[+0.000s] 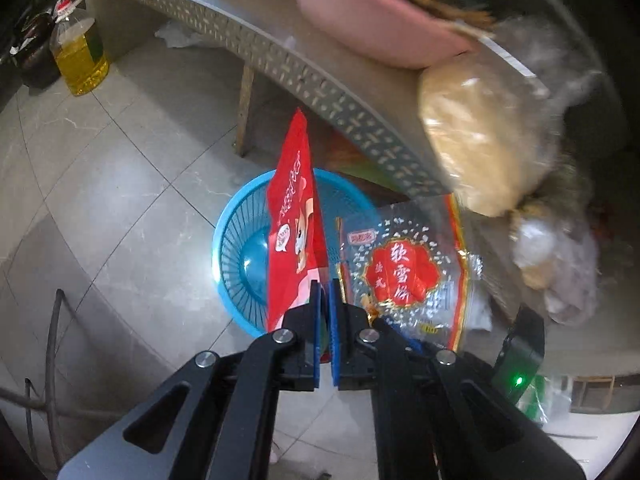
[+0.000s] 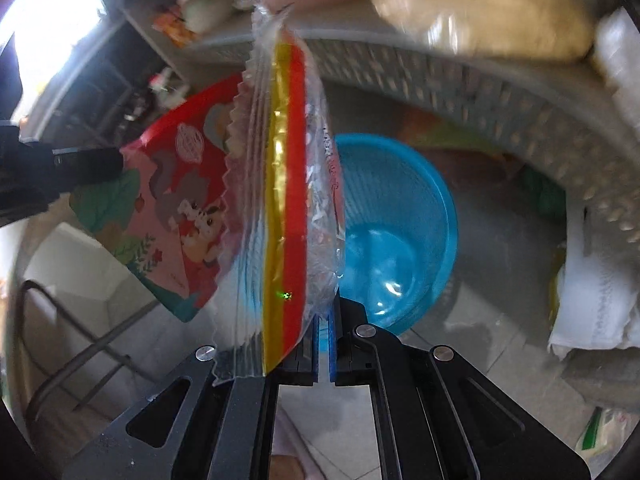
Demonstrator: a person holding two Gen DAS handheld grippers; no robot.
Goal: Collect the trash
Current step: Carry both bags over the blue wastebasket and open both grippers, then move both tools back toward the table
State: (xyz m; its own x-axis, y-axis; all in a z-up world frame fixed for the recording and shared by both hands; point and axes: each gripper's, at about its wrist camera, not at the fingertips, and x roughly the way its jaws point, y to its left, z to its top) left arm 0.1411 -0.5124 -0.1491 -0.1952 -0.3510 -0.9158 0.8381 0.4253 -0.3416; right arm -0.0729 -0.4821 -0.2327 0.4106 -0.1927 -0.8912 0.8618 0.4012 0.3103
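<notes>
My left gripper [image 1: 324, 286] is shut on the lower edge of a red snack bag [image 1: 294, 216], which stands edge-on above a blue plastic basket [image 1: 232, 256] on the tiled floor. Just to its right hangs a clear wrapper with a red and gold label [image 1: 404, 272]. In the right wrist view my right gripper [image 2: 325, 316] is shut on that clear wrapper [image 2: 288, 184], over the blue basket [image 2: 396, 232]. The red snack bag [image 2: 176, 208] hangs to its left, held by the left gripper's black fingers [image 2: 80, 172].
A table with a perforated metal rim [image 1: 304, 76] curves over the basket and carries a pink board [image 1: 372, 20] and a clear bag of tan grain [image 1: 476, 136]. An oil bottle [image 1: 80, 56] stands on the floor at left. A white sack [image 2: 596, 296] lies right of the basket.
</notes>
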